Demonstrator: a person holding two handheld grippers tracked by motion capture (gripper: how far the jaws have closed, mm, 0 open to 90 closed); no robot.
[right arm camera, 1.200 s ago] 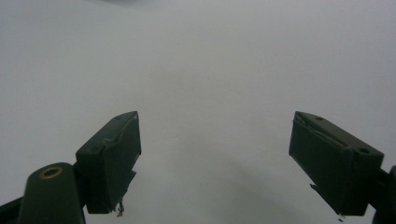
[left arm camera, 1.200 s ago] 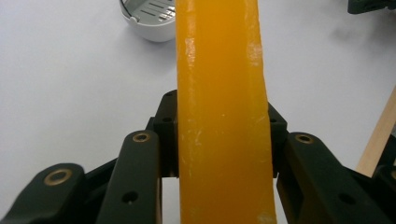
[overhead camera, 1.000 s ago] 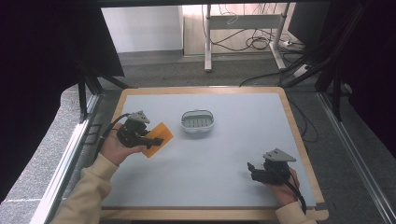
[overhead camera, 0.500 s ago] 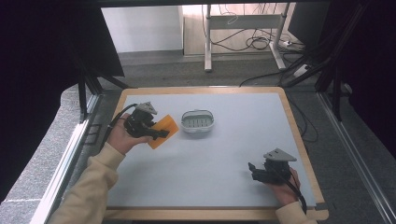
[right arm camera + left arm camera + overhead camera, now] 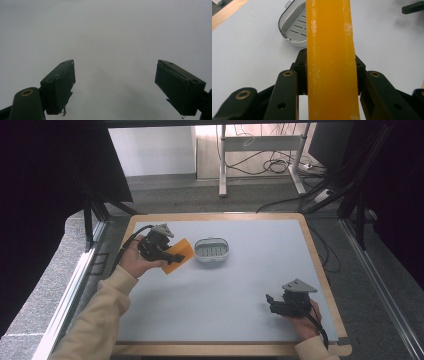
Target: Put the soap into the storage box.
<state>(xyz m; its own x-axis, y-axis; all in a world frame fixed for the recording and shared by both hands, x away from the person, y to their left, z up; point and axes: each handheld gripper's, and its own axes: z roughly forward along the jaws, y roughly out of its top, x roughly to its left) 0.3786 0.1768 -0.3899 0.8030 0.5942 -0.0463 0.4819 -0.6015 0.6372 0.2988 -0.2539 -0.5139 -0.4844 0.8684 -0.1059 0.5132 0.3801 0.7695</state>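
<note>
An orange bar of soap (image 5: 180,253) is held in the air just left of a grey slotted soap dish (image 5: 211,249), and my left gripper (image 5: 170,256) is shut on it. In the left gripper view the orange soap (image 5: 330,57) stands up between the black jaws, with the soap dish (image 5: 294,27) behind it at the upper left. My right gripper (image 5: 270,303) rests low at the table's front right, open with nothing between its jaws. In the right gripper view, my right gripper (image 5: 115,86) has its two black jaws spread wide over bare white surface.
The white tabletop (image 5: 235,285) has a wooden rim (image 5: 320,265). A metal rail (image 5: 75,285) runs along the left side. Table legs and cables (image 5: 272,165) lie on the floor beyond the far edge.
My left gripper has carried the orange soap up and to the right, closer to the soap dish. The right gripper has stayed in place.
</note>
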